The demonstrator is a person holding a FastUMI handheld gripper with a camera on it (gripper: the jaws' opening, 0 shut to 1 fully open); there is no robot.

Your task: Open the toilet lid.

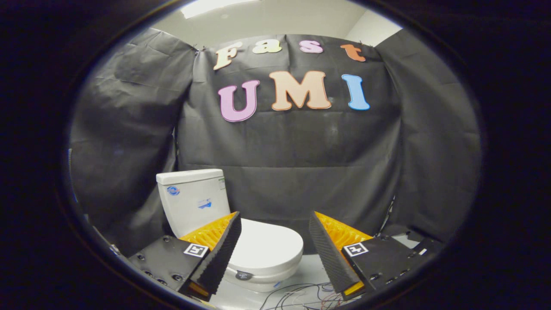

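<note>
Gaping tool [273, 224] hovers before closed toilet lid [267, 241].

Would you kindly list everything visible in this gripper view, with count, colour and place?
toilet: one, white, beyond the fingers, its bowl seen between them.
toilet lid: one, white, lying closed on the bowl.
tank: one, white, behind the lid, against the booth wall, stickers on its front.
booth wall: black cloth, behind and beside the toilet.
floor: pale, under the toilet.
wires: several thin ones, dark and reddish, on the floor just ahead of the fingers.
gripper: one, fingers spread apart, touching nothing, short of the lid.
</note>
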